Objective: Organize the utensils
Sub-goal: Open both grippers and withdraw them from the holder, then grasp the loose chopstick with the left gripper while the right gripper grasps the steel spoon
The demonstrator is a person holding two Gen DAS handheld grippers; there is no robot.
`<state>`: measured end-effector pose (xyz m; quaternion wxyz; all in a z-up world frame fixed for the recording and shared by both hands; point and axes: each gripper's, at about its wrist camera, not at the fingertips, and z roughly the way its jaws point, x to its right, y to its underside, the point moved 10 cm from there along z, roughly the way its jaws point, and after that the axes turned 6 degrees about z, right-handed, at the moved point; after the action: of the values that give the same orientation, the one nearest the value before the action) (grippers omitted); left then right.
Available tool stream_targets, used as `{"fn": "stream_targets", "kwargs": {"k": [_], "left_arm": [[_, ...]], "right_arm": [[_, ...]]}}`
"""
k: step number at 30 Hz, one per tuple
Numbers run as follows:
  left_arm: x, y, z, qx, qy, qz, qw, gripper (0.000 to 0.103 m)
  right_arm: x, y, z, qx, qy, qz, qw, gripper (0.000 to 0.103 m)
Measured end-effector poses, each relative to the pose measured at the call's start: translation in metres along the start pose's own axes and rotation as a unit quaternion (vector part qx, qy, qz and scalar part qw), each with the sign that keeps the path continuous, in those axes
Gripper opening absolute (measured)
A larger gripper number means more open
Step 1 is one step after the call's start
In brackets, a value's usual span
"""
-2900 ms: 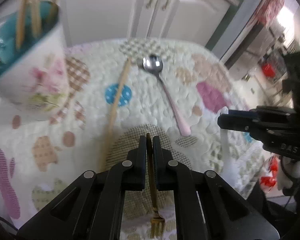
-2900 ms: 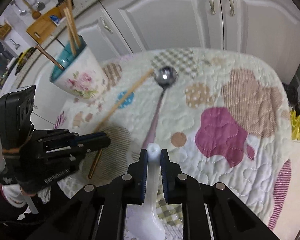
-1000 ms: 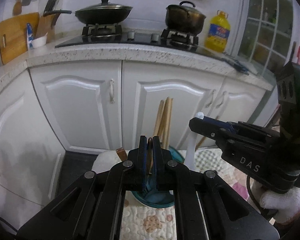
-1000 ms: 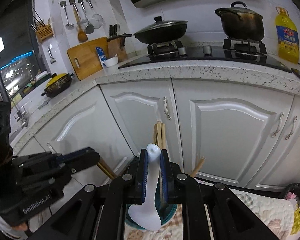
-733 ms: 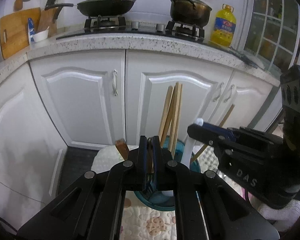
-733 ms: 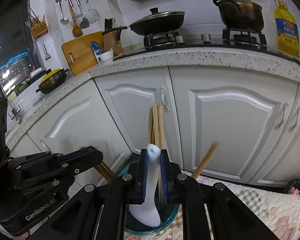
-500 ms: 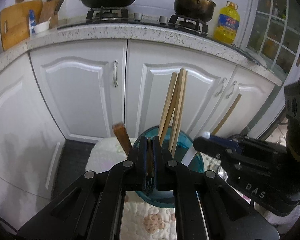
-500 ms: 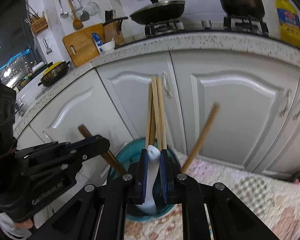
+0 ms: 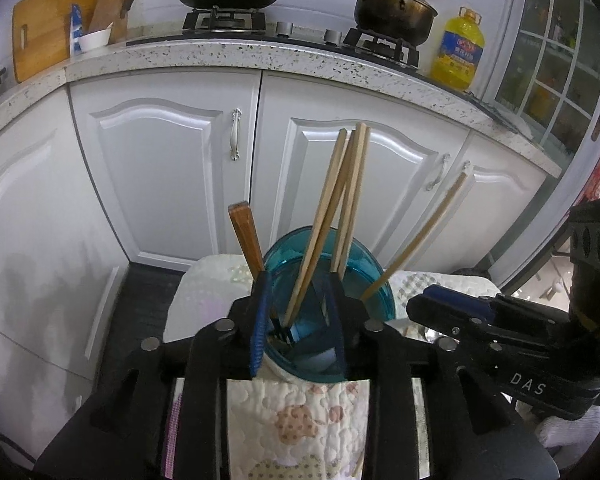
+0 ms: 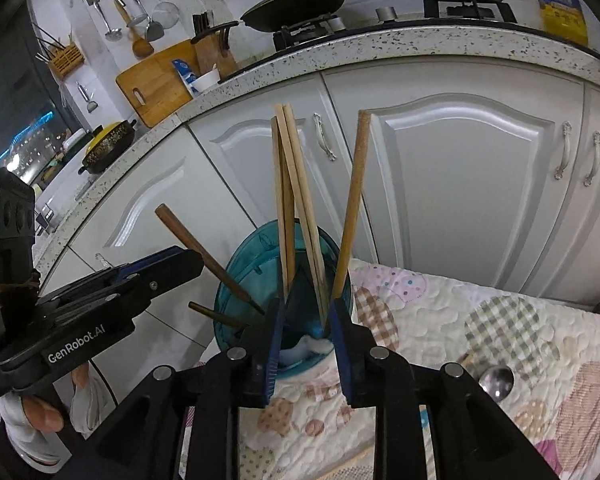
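Both the left tongs [image 9: 298,318] and right tongs [image 10: 306,336] gape wide over the cup [image 9: 370,276] (fork, white spoon inside); a metal spoon [image 10: 497,380] remains on the table [image 10: 440,320].

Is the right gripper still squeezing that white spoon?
No, the right gripper is open and the white spoon lies inside the teal cup.
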<state>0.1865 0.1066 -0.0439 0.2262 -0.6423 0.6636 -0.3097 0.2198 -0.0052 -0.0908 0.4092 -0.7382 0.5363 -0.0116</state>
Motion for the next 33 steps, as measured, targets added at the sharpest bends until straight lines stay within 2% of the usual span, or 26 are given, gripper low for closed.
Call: {"fn": "stream_targets", "kwargs": {"k": [9,16,18,21,33], "left_arm": [[0.006,0.009,-0.024,0.016,-0.024,0.005,0.9996,0.039],[0.017,0.021,-0.037,0.022,-0.034,0.009,0.9992,0.041],[0.022,0.024,-0.04,0.023,-0.037,0.012,0.999,0.045],[0.033,0.028,-0.043,0.026,-0.033,0.017,0.999,0.049],[0.078,0.054,-0.039,0.009,-0.015,0.047,0.9987,0.05]], "right_arm": [[-0.003,0.011,-0.019,0.01,0.015,-0.004,1.0,0.028],[0.0,0.019,-0.04,0.023,0.038,-0.01,0.999,0.034],[0.003,0.023,-0.047,0.026,0.047,-0.011,0.999,0.035],[0.007,0.028,-0.056,0.03,0.058,-0.014,0.998,0.037],[0.031,0.052,-0.087,0.035,0.085,0.001,0.996,0.039]]}}
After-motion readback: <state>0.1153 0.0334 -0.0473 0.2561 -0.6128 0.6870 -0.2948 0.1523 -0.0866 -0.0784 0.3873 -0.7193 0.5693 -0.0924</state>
